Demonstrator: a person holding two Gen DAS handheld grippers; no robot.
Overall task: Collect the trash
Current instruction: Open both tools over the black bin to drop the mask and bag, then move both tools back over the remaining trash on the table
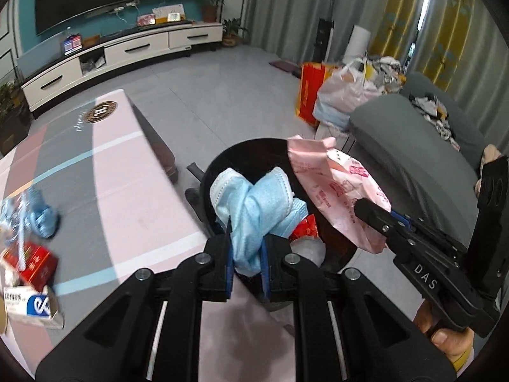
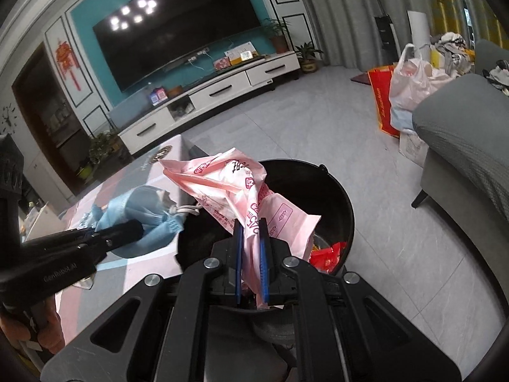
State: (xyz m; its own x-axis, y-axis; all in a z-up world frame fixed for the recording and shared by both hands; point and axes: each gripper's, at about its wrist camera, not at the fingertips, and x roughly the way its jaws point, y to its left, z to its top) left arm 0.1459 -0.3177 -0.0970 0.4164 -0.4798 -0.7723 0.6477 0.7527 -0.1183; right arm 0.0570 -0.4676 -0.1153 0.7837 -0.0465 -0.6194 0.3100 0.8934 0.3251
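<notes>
1. The table (image 1: 105, 172), under a pink and grey cloth, carries the trash that is left: a red box (image 1: 38, 262), a white and blue carton (image 1: 33, 307) and a blue mask (image 1: 43, 219), all near its left edge in the left wrist view and well apart from both grippers.
2. The black bin (image 2: 337, 203) stands on the floor just off the table's near corner. A red wrapper (image 2: 327, 254) already lies inside it.
3. The pink plastic bag (image 2: 235, 187) is pinched between the closed jaws of the right gripper (image 2: 251, 264). Its crumpled length runs forward from the jaws, and it hangs over the bin's opening.
4. The bunched blue face masks (image 1: 254, 210) are clamped in the left gripper (image 1: 246, 251), whose jaws are closed tight on the cloth. In the left wrist view the bundle sits over the bin's mouth, on its table side.
5. As I judge it, the drop turns on one relation: both loads lie above the opening, the bin directly below the jaws, so parting them should let each fall in. The mask hangs nearer the rim and could catch there.
</notes>
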